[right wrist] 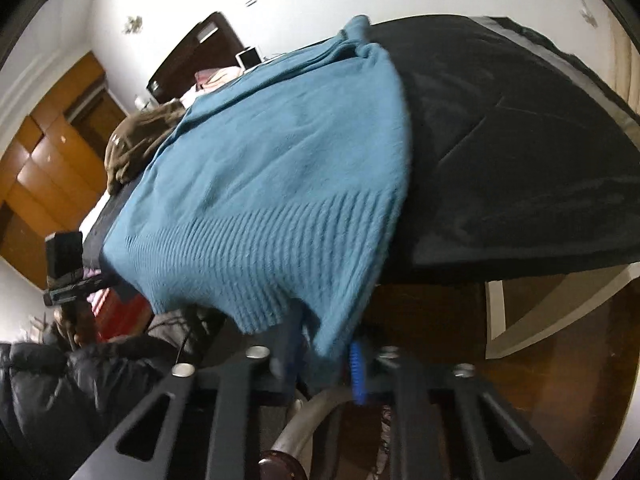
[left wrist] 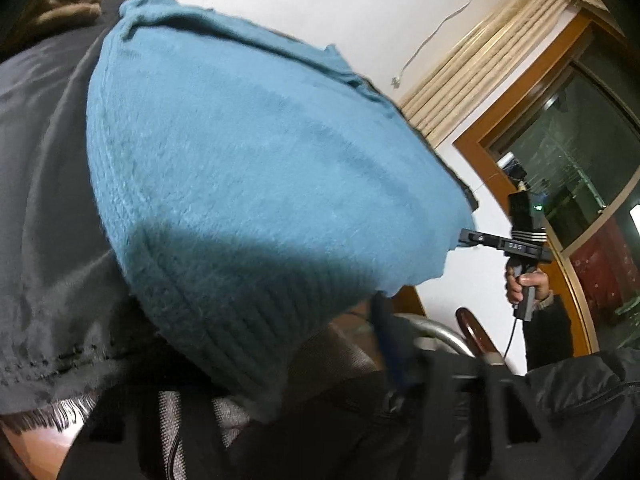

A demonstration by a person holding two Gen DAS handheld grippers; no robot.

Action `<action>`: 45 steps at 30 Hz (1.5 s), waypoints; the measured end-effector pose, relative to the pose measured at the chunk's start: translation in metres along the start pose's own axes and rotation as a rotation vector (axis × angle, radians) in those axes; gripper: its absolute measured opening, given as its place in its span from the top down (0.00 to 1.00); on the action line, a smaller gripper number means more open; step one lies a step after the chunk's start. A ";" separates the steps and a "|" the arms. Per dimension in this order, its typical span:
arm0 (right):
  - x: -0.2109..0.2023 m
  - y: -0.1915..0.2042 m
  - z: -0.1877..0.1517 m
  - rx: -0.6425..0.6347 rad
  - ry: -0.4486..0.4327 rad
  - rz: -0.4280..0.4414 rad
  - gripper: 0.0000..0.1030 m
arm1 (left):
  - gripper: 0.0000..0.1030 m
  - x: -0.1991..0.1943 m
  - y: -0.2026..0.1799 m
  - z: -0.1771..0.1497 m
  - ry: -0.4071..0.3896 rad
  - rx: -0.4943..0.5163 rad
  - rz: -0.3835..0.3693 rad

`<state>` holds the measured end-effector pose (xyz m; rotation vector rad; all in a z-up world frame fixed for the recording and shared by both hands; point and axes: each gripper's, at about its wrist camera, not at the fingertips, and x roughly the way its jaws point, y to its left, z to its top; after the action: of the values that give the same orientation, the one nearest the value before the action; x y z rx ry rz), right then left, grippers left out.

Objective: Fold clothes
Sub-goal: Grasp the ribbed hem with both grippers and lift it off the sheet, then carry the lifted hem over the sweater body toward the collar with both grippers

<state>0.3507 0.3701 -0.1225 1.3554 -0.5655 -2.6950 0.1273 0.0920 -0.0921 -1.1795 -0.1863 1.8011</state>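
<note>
A blue knit sweater (left wrist: pixel 248 160) (right wrist: pixel 280 160) lies flat on a dark cloth (left wrist: pixel 40 160) (right wrist: pixel 520 140), and its ribbed hem hangs over the near edge. My right gripper (right wrist: pixel 326 356) is shut on the hem's right corner, with the knit pinched between its blue pads (right wrist: pixel 358 376). In the left wrist view a hand holds that right gripper (left wrist: pixel 464 238) at the sweater's corner. My left gripper (left wrist: pixel 332 344) is blurred; the hem drapes over it and hides one finger. From the right wrist view the left gripper (right wrist: pixel 120 290) bites the hem's other corner.
A brown garment (right wrist: pixel 136 148) (left wrist: pixel 60 4) sits bunched beyond the sweater. Below the edge are a metal chair frame (right wrist: pixel 296 432), a wooden floor (right wrist: pixel 560 380) and the person's black padded jacket (right wrist: pixel 48 392). A curtain (left wrist: pixel 480 60) and window (left wrist: pixel 580 140) stand on one side, a wooden wardrobe (right wrist: pixel 48 160) on the other.
</note>
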 end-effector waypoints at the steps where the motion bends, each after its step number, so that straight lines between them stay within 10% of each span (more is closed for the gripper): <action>1: -0.003 0.003 0.000 -0.008 -0.012 0.002 0.88 | 0.81 0.001 0.000 -0.001 0.014 -0.006 0.001; 9: -0.048 0.027 0.019 -0.068 -0.219 0.025 0.90 | 0.90 -0.027 -0.025 -0.003 0.005 0.053 0.055; 20: -0.066 0.049 0.063 -0.091 -0.389 0.123 0.90 | 0.91 -0.098 -0.051 0.044 -0.223 0.111 0.046; 34: -0.068 0.059 0.131 -0.124 -0.483 0.004 0.90 | 0.91 -0.115 -0.042 0.102 -0.348 0.100 0.094; 45: -0.048 0.069 0.191 -0.135 -0.502 -0.082 0.90 | 0.91 -0.093 -0.024 0.158 -0.309 0.038 0.359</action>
<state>0.2224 0.3728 0.0419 0.6773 -0.3499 -3.0827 0.0280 0.0880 0.0637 -0.9445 -0.1216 2.2904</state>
